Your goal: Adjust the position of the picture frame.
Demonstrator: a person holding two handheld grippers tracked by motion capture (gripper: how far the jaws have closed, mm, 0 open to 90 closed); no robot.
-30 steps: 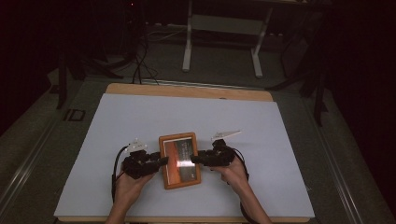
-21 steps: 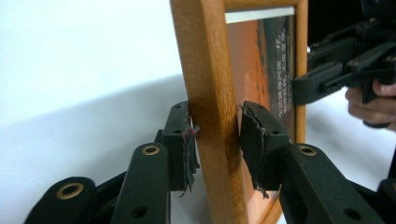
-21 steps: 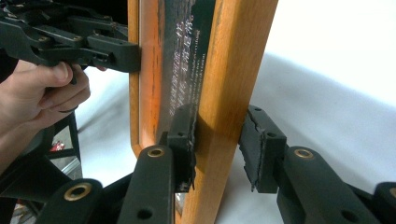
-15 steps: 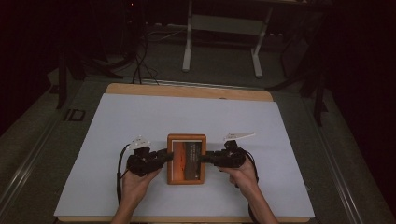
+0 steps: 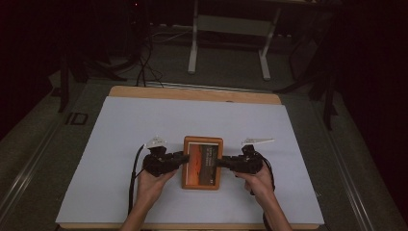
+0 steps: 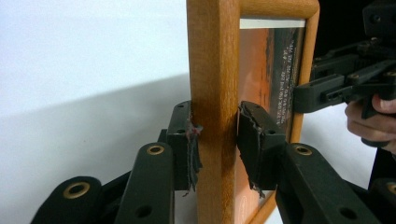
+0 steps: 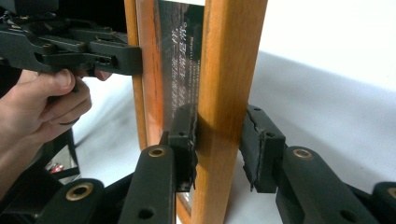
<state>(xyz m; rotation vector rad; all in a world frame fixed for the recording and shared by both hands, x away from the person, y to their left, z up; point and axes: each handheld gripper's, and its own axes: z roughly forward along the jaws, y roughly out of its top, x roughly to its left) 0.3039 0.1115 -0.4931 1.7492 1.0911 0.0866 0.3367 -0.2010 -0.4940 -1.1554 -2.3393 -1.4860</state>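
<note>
A wooden picture frame (image 5: 202, 162) sits near the front middle of the white surface (image 5: 120, 125), between 2 tools. From the high view, the left tool (image 5: 180, 158) meets the frame's left side and the right tool (image 5: 219, 162) meets its right side, but the jaws are too small there to see well.

The left tool (image 6: 215, 140) view shows more: both black pads press on the frame's (image 6: 215, 70) wooden edge, pinching it. Its jaws have just been closing on that edge. This view also shows the orange picture with small white writing behind the glass.

The right tool (image 7: 217, 137) view shows the other wooden edge (image 7: 231, 70) between its jaws. The left pad touches the wood, but a small gap shows at the right pad.

Beyond the surface, a metal stand (image 5: 228, 43) and dark cables (image 5: 144, 67) rest on the floor.
</note>
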